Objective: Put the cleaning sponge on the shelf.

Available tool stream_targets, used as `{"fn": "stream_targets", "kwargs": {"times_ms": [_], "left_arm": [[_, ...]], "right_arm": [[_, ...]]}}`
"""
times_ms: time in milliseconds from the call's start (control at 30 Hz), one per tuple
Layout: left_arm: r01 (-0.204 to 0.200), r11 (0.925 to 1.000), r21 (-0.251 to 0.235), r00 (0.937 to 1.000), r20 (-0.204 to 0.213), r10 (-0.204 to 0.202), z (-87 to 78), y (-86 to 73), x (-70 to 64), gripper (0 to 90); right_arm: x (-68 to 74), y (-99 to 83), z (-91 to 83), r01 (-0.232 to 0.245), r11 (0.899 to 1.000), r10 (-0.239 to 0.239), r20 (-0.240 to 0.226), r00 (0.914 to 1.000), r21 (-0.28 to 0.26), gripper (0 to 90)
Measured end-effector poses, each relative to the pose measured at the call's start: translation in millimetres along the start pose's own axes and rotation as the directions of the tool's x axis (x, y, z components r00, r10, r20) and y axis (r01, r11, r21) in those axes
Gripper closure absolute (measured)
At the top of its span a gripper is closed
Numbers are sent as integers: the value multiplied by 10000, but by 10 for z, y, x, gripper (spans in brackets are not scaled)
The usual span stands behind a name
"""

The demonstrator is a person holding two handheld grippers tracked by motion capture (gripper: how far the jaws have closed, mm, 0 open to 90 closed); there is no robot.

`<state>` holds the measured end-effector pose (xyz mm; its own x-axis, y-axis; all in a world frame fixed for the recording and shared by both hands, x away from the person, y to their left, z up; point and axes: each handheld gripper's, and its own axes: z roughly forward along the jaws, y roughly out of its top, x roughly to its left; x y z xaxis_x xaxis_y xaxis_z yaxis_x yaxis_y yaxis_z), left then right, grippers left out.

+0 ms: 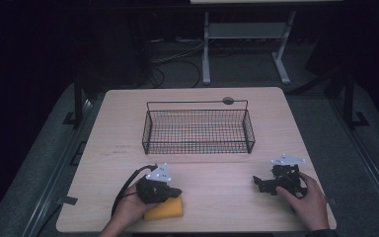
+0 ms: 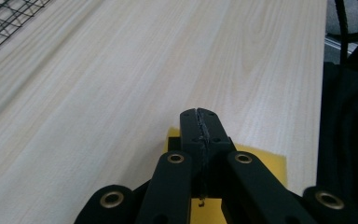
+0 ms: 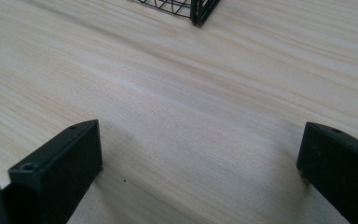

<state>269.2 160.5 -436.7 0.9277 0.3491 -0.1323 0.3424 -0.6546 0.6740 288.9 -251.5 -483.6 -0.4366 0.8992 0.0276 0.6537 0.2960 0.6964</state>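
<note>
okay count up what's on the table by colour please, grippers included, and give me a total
Yellow: 1, the sponge, under the left gripper.
Black: 3, the wire basket, the left gripper and the right gripper.
Total: 4.

Yellow sponge (image 1: pixel 165 210): a flat rectangular block, lying flat on the worktop (image 1: pixel 217 182) at its near edge, left of centre, directly under my closed left jaws.
</note>
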Motion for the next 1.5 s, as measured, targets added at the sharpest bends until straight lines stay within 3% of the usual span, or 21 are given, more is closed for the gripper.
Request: {"fn": "stream_targets", "kwargs": {"times_ms": [833,1500], "left_arm": [[330,9993,-147,9972,-667,-339,-20,17,223,898],[526,9978,-415,9888,-1376,-579,23,115,489,898]], "right_arm": [[-1,0,0,8,10000,-8,2,10000,0,0],[0,0,0,-1,10000,1,2,10000,3,0]]}}
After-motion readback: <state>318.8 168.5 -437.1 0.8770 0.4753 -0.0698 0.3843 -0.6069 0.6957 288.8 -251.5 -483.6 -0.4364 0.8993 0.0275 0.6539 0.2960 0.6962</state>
